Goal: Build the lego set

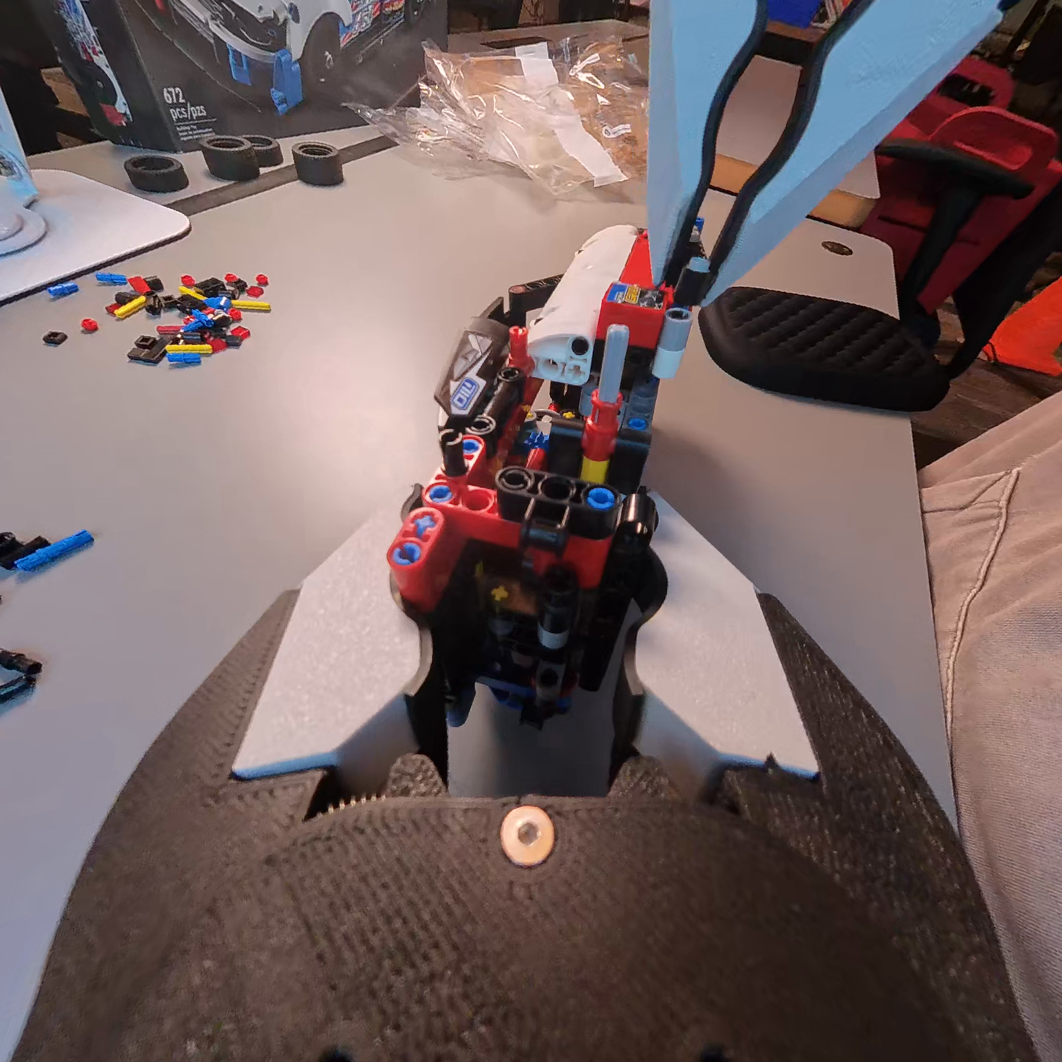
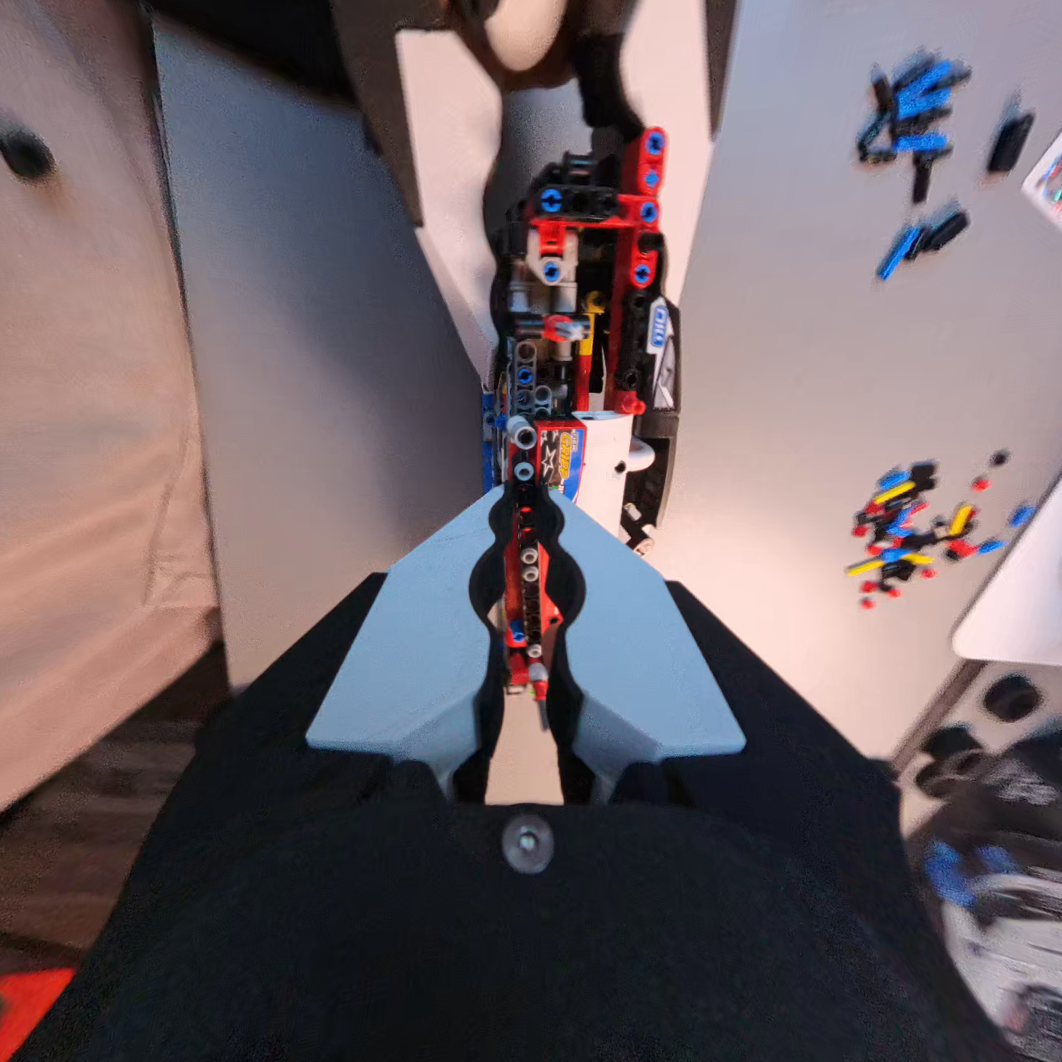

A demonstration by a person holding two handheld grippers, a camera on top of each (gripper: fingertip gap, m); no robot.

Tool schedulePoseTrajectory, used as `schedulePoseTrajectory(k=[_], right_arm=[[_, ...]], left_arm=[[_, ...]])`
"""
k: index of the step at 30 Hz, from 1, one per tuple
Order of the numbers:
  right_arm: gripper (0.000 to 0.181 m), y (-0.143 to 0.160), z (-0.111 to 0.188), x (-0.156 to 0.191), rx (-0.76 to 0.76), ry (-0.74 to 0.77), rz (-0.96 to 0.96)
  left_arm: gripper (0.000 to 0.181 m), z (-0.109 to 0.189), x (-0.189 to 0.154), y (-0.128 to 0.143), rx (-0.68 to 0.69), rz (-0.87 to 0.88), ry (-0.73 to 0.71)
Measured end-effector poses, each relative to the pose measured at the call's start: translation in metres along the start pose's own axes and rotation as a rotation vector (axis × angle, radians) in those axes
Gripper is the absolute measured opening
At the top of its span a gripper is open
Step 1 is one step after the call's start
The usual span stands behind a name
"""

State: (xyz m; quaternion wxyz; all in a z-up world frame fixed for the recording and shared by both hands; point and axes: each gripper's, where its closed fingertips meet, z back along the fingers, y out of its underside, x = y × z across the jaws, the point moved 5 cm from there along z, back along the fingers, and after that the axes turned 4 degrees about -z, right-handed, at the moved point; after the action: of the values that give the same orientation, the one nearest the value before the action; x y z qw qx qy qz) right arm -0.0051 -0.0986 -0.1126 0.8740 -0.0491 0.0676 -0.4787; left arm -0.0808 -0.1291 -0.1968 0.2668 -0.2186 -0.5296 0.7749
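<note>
A part-built lego car (image 1: 551,437) of red, black and white pieces is held in the air over the grey table (image 1: 287,460). My left gripper (image 1: 526,517) is shut on its near end. My right gripper (image 1: 687,287) comes down from above and is shut on the far end, by a black and grey pin. In the right wrist view the car (image 2: 586,322) runs away from my right gripper (image 2: 526,500), which clamps its red and black beam. The left gripper (image 2: 500,143) holds the far end there.
Loose small pieces (image 1: 184,316) lie in a heap on the table at left, with more blue and black pins (image 1: 46,551) nearer. Several black tyres (image 1: 235,158), the set's box (image 1: 241,63) and clear plastic bags (image 1: 517,115) are at the back. A chair (image 1: 862,322) stands right. Across from one pair of fingers to the other is roughly 7 cm.
</note>
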Motion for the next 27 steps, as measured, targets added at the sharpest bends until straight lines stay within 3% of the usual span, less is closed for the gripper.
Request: schedulePoseTrajectory(k=[2, 8, 11, 17, 21, 27], right_arm=[[0.004, -0.002, 0.0, 0.004, 0.039, 0.01, 0.066], [0.005, -0.001, -0.002, -0.009, -0.003, -0.056, -0.256], [0.005, 0.0, -0.002, -0.01, -0.019, -0.072, -0.304], [0.004, -0.003, -0.002, -0.003, 0.047, 0.039, -0.081], [0.007, 0.001, 0.0, -0.006, -0.069, -0.065, -0.148], [0.019, 0.008, 0.003, 0.003, -0.197, -0.084, -0.059]], left_arm=[[0.071, 0.0, -0.002, 0.0, 0.004, -0.014, -0.004], [0.071, 0.0, 0.002, 0.001, 0.007, 0.043, -0.013], [0.071, 0.0, 0.002, 0.001, 0.007, 0.047, -0.01], [0.071, 0.001, 0.001, 0.001, 0.006, 0.032, -0.011], [0.071, 0.002, 0.0, 0.001, 0.003, 0.029, -0.008], [0.071, 0.003, -0.002, 0.001, -0.009, 0.003, -0.012]])
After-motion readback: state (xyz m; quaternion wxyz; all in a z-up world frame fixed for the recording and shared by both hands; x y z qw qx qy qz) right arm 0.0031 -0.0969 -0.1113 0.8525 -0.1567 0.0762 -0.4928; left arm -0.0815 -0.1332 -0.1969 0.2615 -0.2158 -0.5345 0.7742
